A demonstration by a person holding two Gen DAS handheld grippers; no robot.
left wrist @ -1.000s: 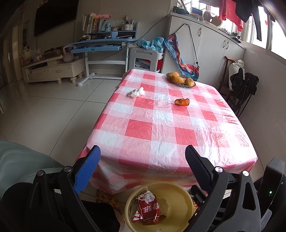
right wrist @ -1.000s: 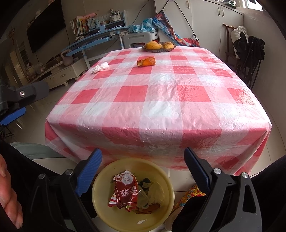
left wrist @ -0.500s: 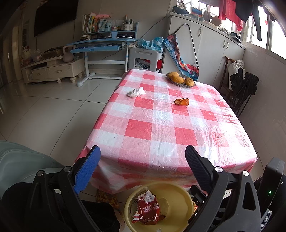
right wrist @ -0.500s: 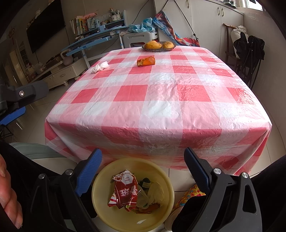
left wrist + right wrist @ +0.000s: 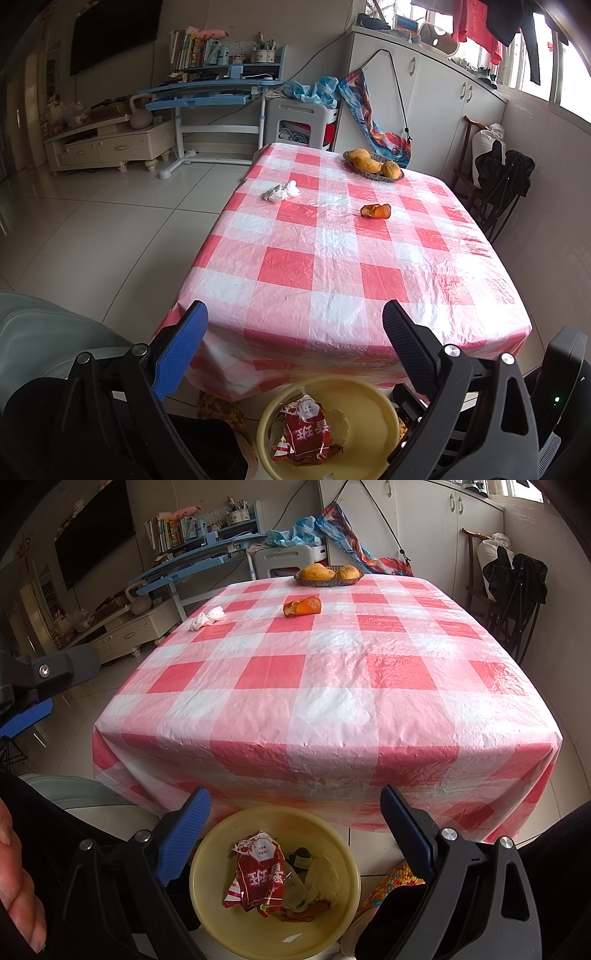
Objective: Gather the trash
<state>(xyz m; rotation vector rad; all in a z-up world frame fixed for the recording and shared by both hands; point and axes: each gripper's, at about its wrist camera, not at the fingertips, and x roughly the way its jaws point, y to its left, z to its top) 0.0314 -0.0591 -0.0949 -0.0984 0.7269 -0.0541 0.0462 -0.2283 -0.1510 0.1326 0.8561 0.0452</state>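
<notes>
A yellow basin sits on the floor before the table, holding a red snack wrapper and other scraps. On the checked tablecloth lie a crumpled white tissue at the far left and an orange peel near the far middle. My left gripper and right gripper both hover open and empty above the basin, short of the table's near edge.
A dish of mangoes stands at the table's far end. A chair draped with dark clothes is to the right, a grey seat at the near left. A hand shows at the right view's left edge.
</notes>
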